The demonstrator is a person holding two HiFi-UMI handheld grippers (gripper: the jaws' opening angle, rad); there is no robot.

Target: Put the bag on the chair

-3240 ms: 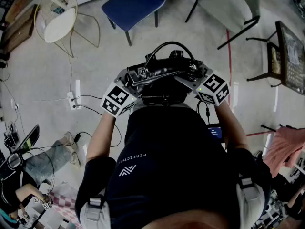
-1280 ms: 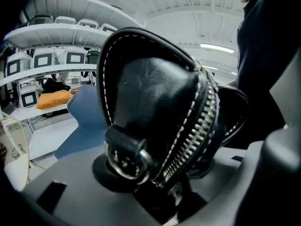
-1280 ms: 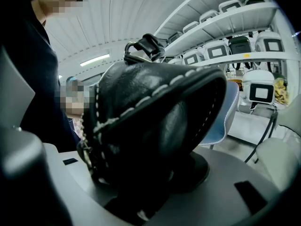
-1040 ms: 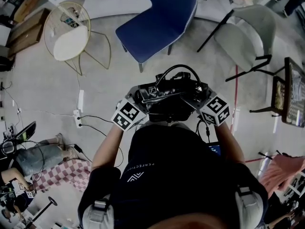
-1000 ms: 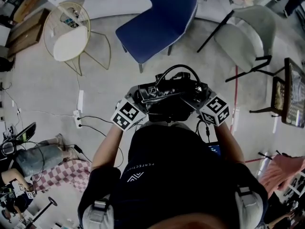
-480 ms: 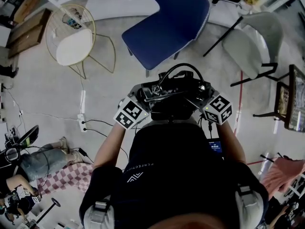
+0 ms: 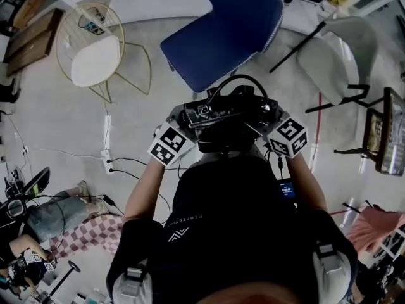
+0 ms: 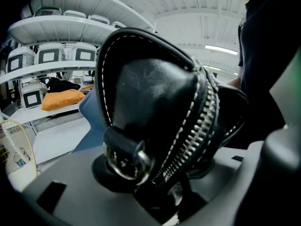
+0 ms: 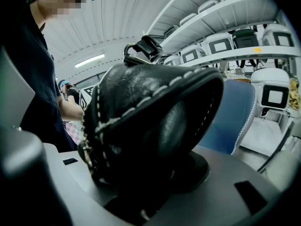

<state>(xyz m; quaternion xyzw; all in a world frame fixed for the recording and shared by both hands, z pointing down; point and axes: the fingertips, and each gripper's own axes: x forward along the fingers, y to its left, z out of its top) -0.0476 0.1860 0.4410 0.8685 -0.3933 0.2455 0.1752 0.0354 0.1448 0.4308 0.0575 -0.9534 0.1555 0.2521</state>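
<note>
black leather bag [image 7: 228, 116], one end gripped in left claw [image 7: 182, 118], the other in right claw [image 7: 272, 118], held level just short of blue chair [image 7: 221, 30], ready for setting onto it.

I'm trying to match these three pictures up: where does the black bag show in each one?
Head view: the black bag sits at the centre of the picture, just below the blue chair.
Left gripper view: the black bag fills the middle, and the blue chair peeks out at its left.
Right gripper view: the black bag fills the middle, with the blue chair at its right.
Shared landmark: the blue chair.
</note>
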